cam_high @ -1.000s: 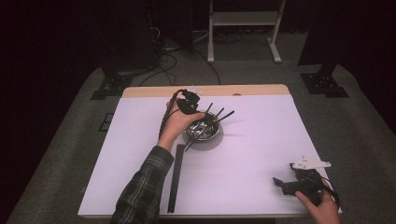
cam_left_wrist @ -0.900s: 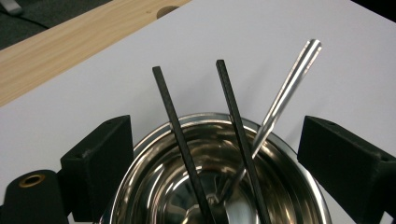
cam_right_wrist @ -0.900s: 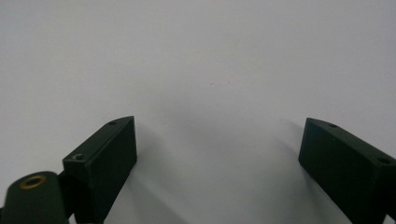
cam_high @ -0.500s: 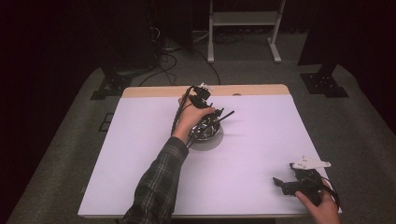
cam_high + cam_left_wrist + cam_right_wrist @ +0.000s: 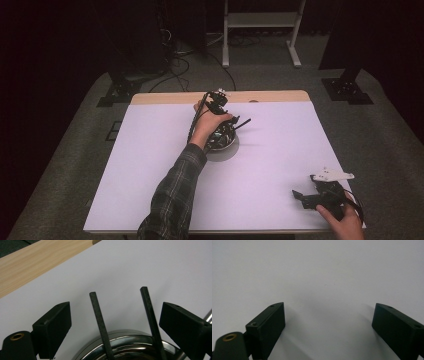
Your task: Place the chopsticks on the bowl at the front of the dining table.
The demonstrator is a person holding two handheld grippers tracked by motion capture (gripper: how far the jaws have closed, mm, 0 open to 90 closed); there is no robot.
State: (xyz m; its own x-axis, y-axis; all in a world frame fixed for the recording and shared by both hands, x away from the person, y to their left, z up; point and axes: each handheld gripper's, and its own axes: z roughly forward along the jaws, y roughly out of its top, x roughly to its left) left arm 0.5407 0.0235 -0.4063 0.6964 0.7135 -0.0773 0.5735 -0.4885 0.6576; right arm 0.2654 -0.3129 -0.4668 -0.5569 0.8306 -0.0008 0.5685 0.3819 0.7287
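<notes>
**White table in a dark room, bowl near its far edge**

We see a white table (image 5: 280, 165) with a wooden strip (image 5: 270, 96) along its far edge, standing on grey carpet (image 5: 75, 150) with dark surroundings. A white frame (image 5: 260, 20) stands at the top of the high view. Above centre, the left gripper (image 5: 115, 322) hovers over a metal bowl (image 5: 130, 342) holding black sticks (image 5: 98, 317), jaws apart. At lower right the right gripper (image 5: 320, 192) rests on the table, jaws apart on nothing.
</notes>
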